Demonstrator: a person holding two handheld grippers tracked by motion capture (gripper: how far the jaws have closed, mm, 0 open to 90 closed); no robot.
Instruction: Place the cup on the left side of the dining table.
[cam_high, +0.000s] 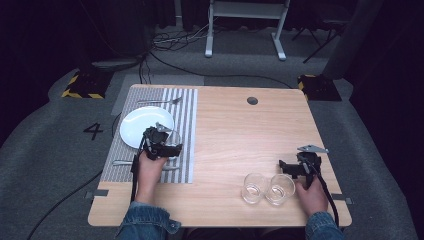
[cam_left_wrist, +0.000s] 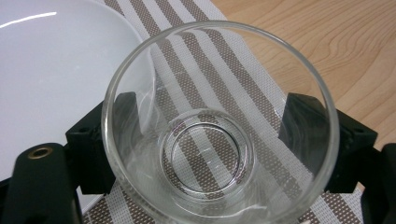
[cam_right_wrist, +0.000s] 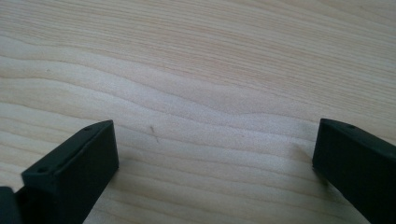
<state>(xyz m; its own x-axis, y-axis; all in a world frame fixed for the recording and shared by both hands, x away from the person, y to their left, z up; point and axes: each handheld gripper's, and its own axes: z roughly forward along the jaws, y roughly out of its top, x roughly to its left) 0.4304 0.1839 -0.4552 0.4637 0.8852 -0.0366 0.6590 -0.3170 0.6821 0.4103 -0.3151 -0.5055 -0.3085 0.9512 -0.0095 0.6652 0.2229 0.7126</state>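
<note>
Glass clamped between left gripper fingers.

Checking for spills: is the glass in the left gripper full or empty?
Empty. In the left gripper view the placemat stripes show clearly through the bottom of the glass.

We see a white plate on a striped placemat along the counter's left edge, a fork beyond it toward the far edge, and two empty glasses touching near the near right corner.
</note>
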